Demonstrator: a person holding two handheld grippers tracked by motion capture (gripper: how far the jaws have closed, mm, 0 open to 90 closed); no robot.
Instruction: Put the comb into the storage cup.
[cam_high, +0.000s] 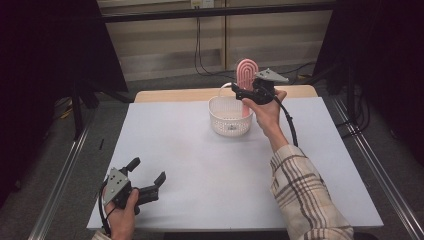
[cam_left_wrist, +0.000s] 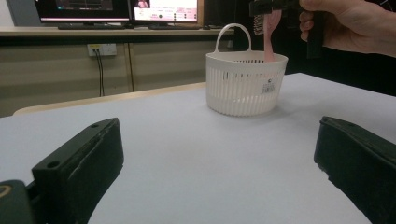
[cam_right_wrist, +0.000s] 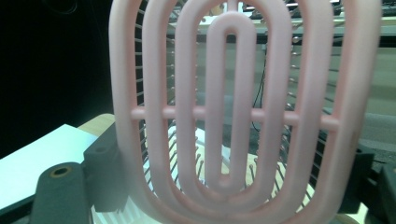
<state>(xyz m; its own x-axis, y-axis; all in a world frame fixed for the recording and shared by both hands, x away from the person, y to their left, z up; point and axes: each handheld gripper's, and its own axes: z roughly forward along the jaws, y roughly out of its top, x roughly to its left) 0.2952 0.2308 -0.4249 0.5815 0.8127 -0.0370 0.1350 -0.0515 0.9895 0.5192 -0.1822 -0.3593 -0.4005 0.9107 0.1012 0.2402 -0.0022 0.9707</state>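
A pink vented hairbrush (cam_high: 247, 72) stands upright over a white slatted basket (cam_high: 222, 125) at the far middle of the table. Its handle reaches down inside the basket. My right gripper (cam_high: 239, 91) is shut on the brush just above the basket's rim. In the right gripper view the brush head (cam_right_wrist: 233, 116) sits between the two black jaws, with the basket below it. From the left gripper view I see the basket (cam_left_wrist: 243, 88) and the brush (cam_left_wrist: 271, 28) ahead. My left gripper (cam_high: 148, 170) rests near the table's front left, open, nothing between its jaws.
The white table top (cam_high: 200, 165) stretches between the two grippers. A wooden strip (cam_high: 170, 95) runs along the far edge. Monitors (cam_left_wrist: 116, 9) stand on a shelf beyond the table, and cables (cam_high: 200, 50) hang down the back wall.
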